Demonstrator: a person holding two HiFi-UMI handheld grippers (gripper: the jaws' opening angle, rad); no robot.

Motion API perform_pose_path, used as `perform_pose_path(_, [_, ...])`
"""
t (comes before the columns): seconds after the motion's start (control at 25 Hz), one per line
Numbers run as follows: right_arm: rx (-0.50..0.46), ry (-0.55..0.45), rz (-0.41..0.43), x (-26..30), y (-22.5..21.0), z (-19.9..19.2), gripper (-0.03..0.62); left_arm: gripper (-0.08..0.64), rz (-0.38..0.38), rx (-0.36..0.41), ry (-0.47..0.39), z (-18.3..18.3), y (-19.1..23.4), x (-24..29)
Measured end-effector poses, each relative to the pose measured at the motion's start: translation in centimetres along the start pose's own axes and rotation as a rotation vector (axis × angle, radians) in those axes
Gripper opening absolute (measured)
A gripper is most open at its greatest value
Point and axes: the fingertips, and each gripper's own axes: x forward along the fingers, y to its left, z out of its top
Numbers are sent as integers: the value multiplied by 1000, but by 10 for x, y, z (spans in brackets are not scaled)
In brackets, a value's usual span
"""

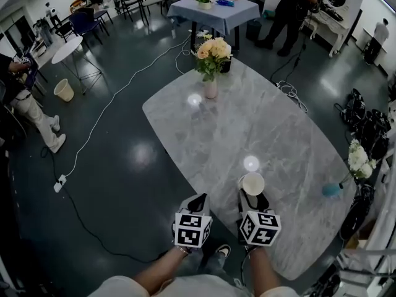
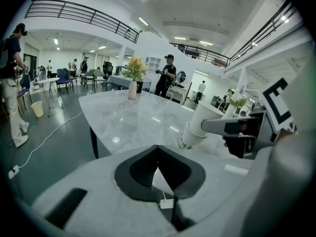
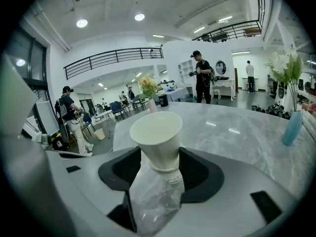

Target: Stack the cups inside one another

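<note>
White paper cups (image 1: 252, 183), one nested inside another, hang tilted over the near end of the marble table (image 1: 260, 122). My right gripper (image 1: 253, 194) is shut on them. In the right gripper view the stacked cups (image 3: 157, 137) sit between the jaws of the right gripper (image 3: 158, 168), open mouth facing away, with a seam where the two overlap. My left gripper (image 1: 198, 202) hovers just left of them, off the table's near edge, shut with nothing in it. In the left gripper view the left gripper (image 2: 158, 149) has its tips meeting, and the cups (image 2: 199, 128) show to the right.
A pink vase of flowers (image 1: 211, 57) stands at the table's far end. A blue vase with white flowers (image 1: 332, 189) is near the right edge, also seen as the blue vase (image 3: 292, 127). A white cable (image 1: 99, 122) runs across the dark floor on the left. People stand around the room.
</note>
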Motion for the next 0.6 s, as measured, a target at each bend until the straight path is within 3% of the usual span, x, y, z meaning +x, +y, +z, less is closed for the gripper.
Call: perform_pose_path(0.6, [39, -3, -27, 7, -5, -7, 223, -3, -9, -8, 21, -6, 4, 5])
